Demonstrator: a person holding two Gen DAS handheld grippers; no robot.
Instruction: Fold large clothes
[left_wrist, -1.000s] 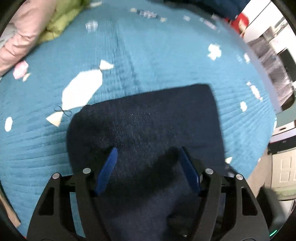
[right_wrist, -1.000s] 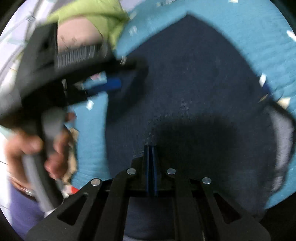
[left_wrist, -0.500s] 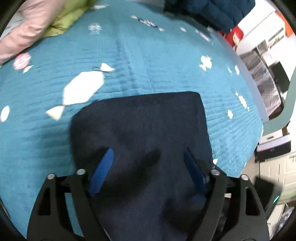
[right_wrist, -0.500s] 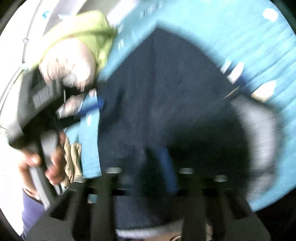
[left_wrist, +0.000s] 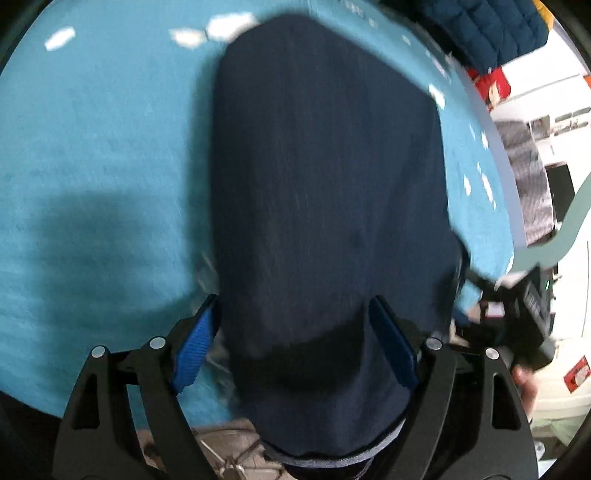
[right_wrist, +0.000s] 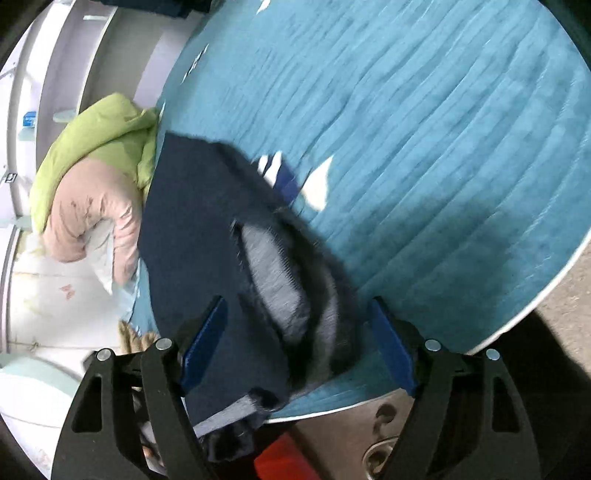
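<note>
A dark navy garment (left_wrist: 325, 166) lies folded into a long strip on the teal bedspread (left_wrist: 110, 147). My left gripper (left_wrist: 293, 301) stands open over its near end, which hangs past the bed edge; the blue pads flank the cloth without pressing it. In the right wrist view the same garment (right_wrist: 192, 229) shows a grey lining (right_wrist: 273, 273) at its folded edge. The jaws of my right gripper (right_wrist: 297, 300) are opening, with that edge lying between and below them, not pinched.
Green bedding (right_wrist: 99, 140) and a pink quilt (right_wrist: 96, 206) are piled at the left of the bed. A dark blue quilted jacket (left_wrist: 480, 33) lies at the far end. The bed's white edge (right_wrist: 517, 321) drops to the floor. A hand with the other gripper (left_wrist: 517, 314) shows at the right.
My right gripper went from shut to wide apart and swung across the garment. The left gripper moved along the garment toward the bed edge, so the cloth now runs lengthwise away from it.
</note>
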